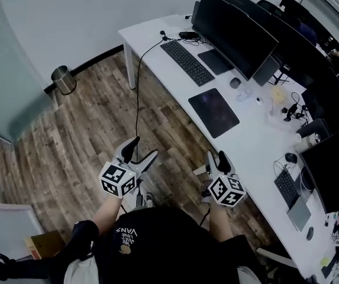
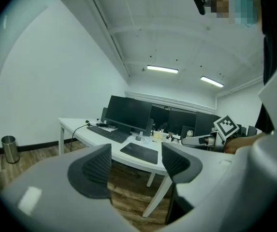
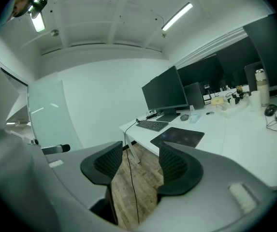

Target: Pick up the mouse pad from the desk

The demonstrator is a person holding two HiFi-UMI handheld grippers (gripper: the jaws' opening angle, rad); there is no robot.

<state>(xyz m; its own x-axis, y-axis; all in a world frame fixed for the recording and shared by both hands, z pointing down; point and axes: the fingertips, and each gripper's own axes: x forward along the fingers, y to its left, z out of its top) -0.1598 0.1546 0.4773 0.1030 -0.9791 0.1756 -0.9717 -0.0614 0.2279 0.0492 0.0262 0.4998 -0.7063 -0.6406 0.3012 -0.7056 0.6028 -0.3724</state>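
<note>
Because nothing sits between either pair, read both as empty and spread wide: left tongs (image 1: 141, 151) low and left of centre in the head view, right tongs (image 1: 218, 158) low and just right of centre, each over the brown wood-plank floor (image 1: 92, 129) and short of the long white tabletop (image 1: 258, 152). Borne out in the left gripper view and the right gripper view alike: ribbed dark pads (image 2: 97, 166) standing well apart, no object caught in the gap.

Look for the dark rectangular mouse pad (image 1: 213, 112) right of centre in the head view, lying flat near the front edge of the tabletop, below and right of the black keyboard (image 1: 187, 63), below and left of the small dark mouse (image 1: 235, 83). Untouched, not yet lifted.

Up and to the right from the left tongs. Almost straight up the frame from the right tongs, and plainly nearer to those. Long axis roughly along the front edge of the tabletop, slanting from upper left to lower right, so turning a short end and a corner toward the right tongs.

Judging from that: reach with the right, come in over the front edge, work one tip under the near end of the thin sheet. Likely snag: lies flush on the surface, so offers little lip to pinch and may slide instead of lifting.
</note>
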